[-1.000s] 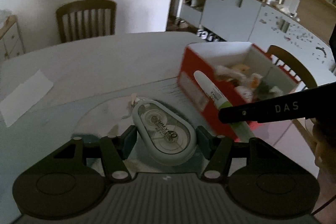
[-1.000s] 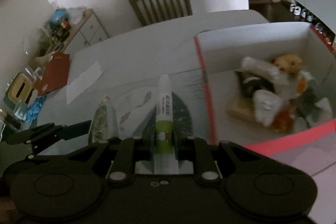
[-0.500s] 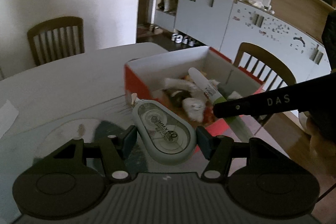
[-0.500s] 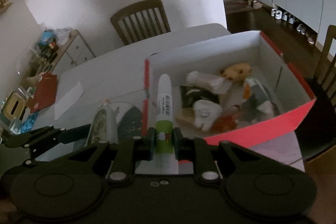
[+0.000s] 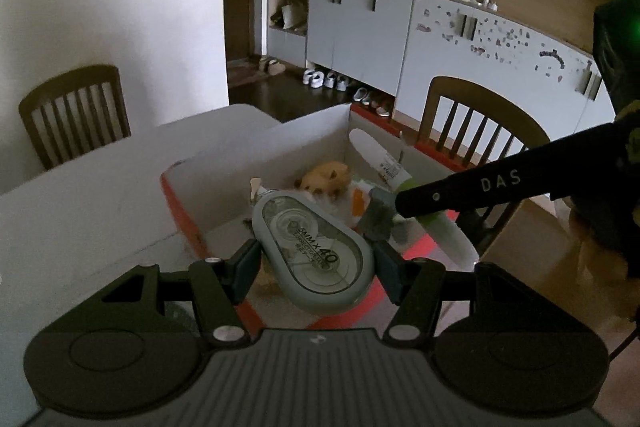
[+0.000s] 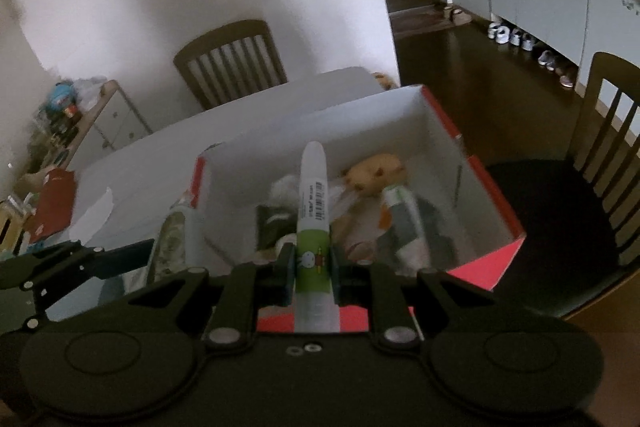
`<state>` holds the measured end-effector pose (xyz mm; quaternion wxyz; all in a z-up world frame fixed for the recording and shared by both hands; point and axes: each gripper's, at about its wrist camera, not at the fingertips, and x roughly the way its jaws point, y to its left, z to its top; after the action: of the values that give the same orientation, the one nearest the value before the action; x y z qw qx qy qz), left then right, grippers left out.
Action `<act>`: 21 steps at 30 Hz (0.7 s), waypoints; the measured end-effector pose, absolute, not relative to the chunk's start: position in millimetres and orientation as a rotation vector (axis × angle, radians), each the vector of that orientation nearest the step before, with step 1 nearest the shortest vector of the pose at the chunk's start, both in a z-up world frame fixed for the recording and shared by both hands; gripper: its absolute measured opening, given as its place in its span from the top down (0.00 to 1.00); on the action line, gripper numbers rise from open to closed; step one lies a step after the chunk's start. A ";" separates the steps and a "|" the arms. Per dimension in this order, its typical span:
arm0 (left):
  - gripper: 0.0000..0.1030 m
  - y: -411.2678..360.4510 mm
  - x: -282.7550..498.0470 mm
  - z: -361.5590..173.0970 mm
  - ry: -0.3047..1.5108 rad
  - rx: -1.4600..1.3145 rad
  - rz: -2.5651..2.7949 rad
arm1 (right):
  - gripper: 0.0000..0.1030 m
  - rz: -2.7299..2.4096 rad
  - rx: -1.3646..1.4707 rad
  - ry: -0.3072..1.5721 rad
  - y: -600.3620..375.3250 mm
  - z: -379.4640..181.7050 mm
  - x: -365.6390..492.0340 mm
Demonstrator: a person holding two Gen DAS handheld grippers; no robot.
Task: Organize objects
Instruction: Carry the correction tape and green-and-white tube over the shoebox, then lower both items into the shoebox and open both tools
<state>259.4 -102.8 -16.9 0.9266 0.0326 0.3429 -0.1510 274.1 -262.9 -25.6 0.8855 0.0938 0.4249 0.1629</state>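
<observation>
Up front in the left wrist view, the left gripper (image 5: 316, 263) clamps a grey correction tape dispenser (image 5: 310, 247) by its sides above the near edge of the red box (image 5: 182, 207), which sits on the white table (image 5: 80, 195) and holds a tan plush toy (image 5: 326, 177), while the right gripper's black finger reaches in from the right across a glue stick (image 5: 382, 161). Over in the right wrist view, the right gripper (image 6: 312, 265) is closed tight on the green-and-white glue stick (image 6: 314, 203), pointing it over the box's white interior (image 6: 360, 123) above the jumble of small items, with the left gripper (image 6: 100, 259) and its dispenser (image 6: 176, 231) just to the left.
</observation>
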 end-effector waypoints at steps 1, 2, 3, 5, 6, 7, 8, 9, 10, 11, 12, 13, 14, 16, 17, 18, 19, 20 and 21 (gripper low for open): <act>0.41 -106.3 264.7 -17.3 0.704 0.073 -0.310 | 0.84 0.334 0.193 0.881 -266.1 -26.4 278.9; 0.41 -109.1 269.8 -17.6 0.704 0.077 -0.311 | 0.84 0.325 0.188 0.876 -269.8 -27.2 283.4; 0.41 -111.9 275.8 -18.5 0.705 0.084 -0.308 | 0.84 0.319 0.186 0.874 -272.8 -28.0 288.0; 0.41 -117.5 285.2 -21.8 0.709 0.097 -0.303 | 0.84 0.309 0.189 0.875 -277.2 -31.1 299.2; 0.41 -119.2 291.6 -23.7 0.715 0.100 -0.301 | 0.84 0.304 0.188 0.875 -279.0 -32.8 303.8; 0.41 -121.0 296.8 -25.8 0.721 0.102 -0.300 | 0.84 0.302 0.187 0.877 -279.9 -34.8 308.4; 0.41 -122.4 302.0 -27.7 0.726 0.104 -0.294 | 0.84 0.303 0.186 0.880 -280.6 -37.2 313.1; 0.41 -123.8 308.1 -30.1 0.731 0.110 -0.286 | 0.84 0.300 0.184 0.885 -280.8 -40.0 317.6; 0.41 -124.2 313.0 -32.6 0.737 0.118 -0.283 | 0.84 0.302 0.182 0.893 -280.4 -43.1 322.1; 0.41 -126.9 318.5 -35.3 0.743 0.126 -0.285 | 0.84 0.314 0.185 0.902 -280.0 -46.7 326.3; 0.41 -128.4 323.7 -38.6 0.749 0.134 -0.291 | 0.84 0.318 0.187 0.909 -279.1 -49.8 329.7; 0.41 -129.3 326.9 -41.8 0.753 0.142 -0.295 | 0.84 0.316 0.181 0.917 -277.8 -53.2 332.7; 0.41 -130.8 330.3 -45.5 0.759 0.155 -0.298 | 0.84 0.318 0.170 0.927 -276.0 -58.1 336.2; 0.41 -134.5 338.6 -52.6 0.775 0.177 -0.297 | 0.84 0.323 0.167 0.947 -274.0 -65.7 341.5; 0.41 -135.7 340.8 -55.6 0.782 0.185 -0.297 | 0.84 0.327 0.167 0.962 -273.6 -70.6 344.0; 0.41 -136.9 343.6 -59.0 0.790 0.192 -0.297 | 0.84 0.328 0.167 0.978 -273.2 -75.8 346.0; 0.41 -137.2 345.3 -62.7 0.798 0.197 -0.297 | 0.84 0.330 0.166 0.995 -273.5 -80.6 348.6; 0.41 -137.9 347.1 -65.6 0.805 0.201 -0.296 | 0.84 0.333 0.166 1.013 -273.4 -86.5 350.1; 0.41 -138.4 348.5 -68.4 0.813 0.205 -0.296 | 0.84 0.331 0.164 1.022 -272.5 -89.6 349.7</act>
<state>348.5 -138.4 -68.4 0.9027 0.0993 0.3934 -0.1433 349.7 -272.5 -89.6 0.8559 0.0778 0.4863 0.1576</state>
